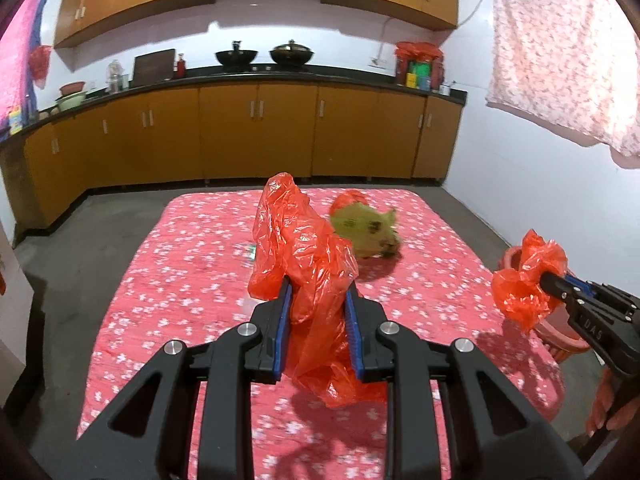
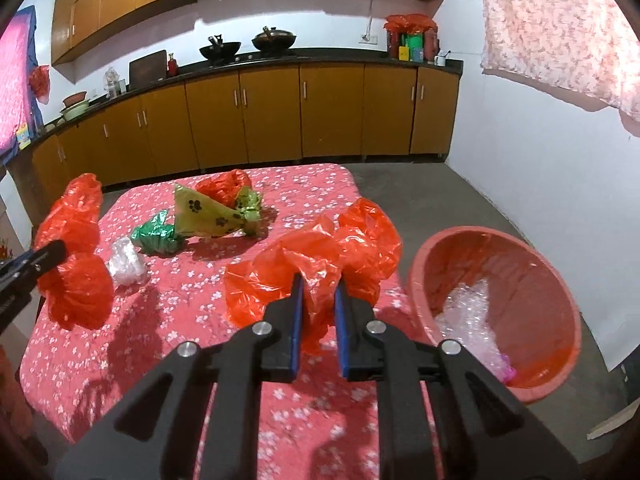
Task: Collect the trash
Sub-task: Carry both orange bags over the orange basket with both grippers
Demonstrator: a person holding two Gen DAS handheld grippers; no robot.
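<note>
My left gripper is shut on a crumpled red plastic bag, lifted above the red flowered tablecloth. My right gripper is shut on a second red plastic bag, held near the table's right edge beside the red basin. In the left wrist view the right gripper and its bag show at the right. In the right wrist view the left gripper and its bag show at the left. On the table lie a yellow-green paw-print bag, a green bag, a clear plastic wad and another red bag.
The red basin holds clear crumpled plastic and stands on the grey floor right of the table. Wooden cabinets with a dark counter run along the far wall. A flowered cloth hangs at the upper right.
</note>
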